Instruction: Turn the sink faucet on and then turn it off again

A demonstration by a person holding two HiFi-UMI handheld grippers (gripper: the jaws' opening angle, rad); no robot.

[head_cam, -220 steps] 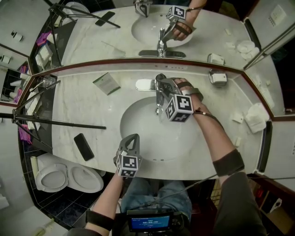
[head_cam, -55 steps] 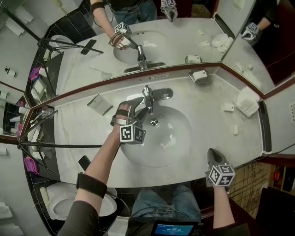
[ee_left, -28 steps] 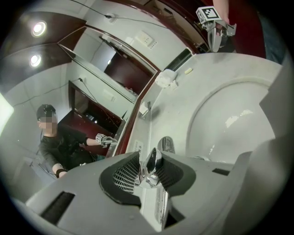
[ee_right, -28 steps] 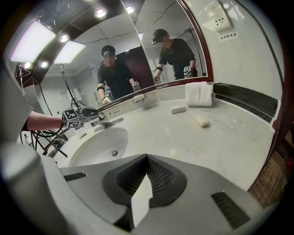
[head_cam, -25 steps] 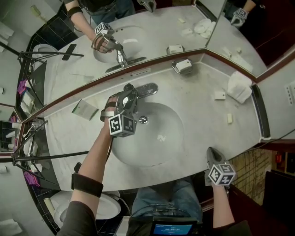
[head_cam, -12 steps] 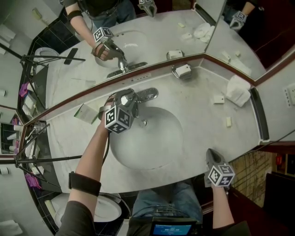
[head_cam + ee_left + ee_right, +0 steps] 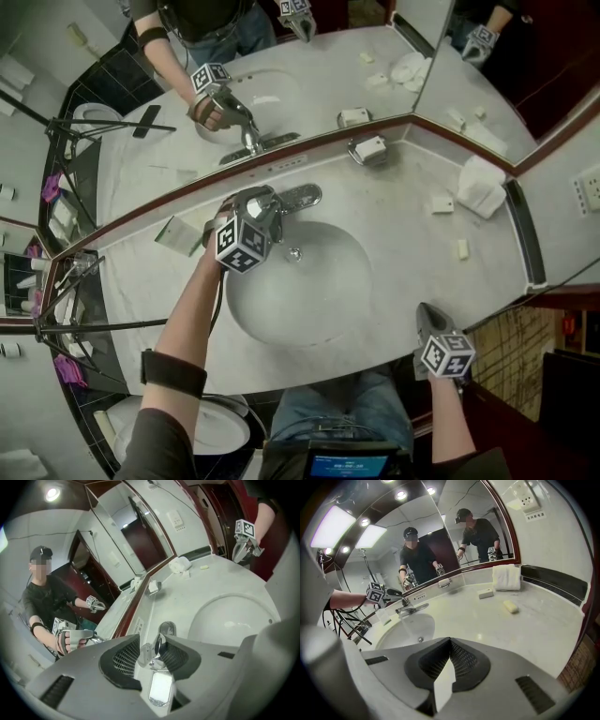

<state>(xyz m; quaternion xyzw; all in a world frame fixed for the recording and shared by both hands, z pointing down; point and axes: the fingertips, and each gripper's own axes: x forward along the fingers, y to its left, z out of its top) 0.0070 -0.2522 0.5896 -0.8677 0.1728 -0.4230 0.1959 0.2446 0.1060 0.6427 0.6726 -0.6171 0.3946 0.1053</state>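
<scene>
- Water (image 7: pixel 407 623) runs from the faucet (image 7: pixel 412 609): turning on looks done, turning off remains.
- Left claw (image 7: pixel 258 204), its jaws just widening, loosely straddles the faucet handle (image 7: pixel 151 651).
- Right claw (image 7: pixel 449 651) is closed and empty.

Head view: bright, even light across the white counter (image 7: pixel 403 216). Shadows are faint and soft, with mild grey shading inside the basin (image 7: pixel 300 281). Frame corners fall dark. Strong wide-angle bend: the mirror (image 7: pixel 309 84) edge bows in an arc.

Right gripper view: a glowing light panel (image 7: pixel 333 527) at upper left and round spotlights (image 7: pixel 401 495) up top, all blown out white. Pale sheen on the counter.

Black ring round both gripper views.

Left gripper view: one spotlight high left, sharp glints on the chrome faucet (image 7: pixel 157 651). Nearest foreground soft, out of focus.
</scene>
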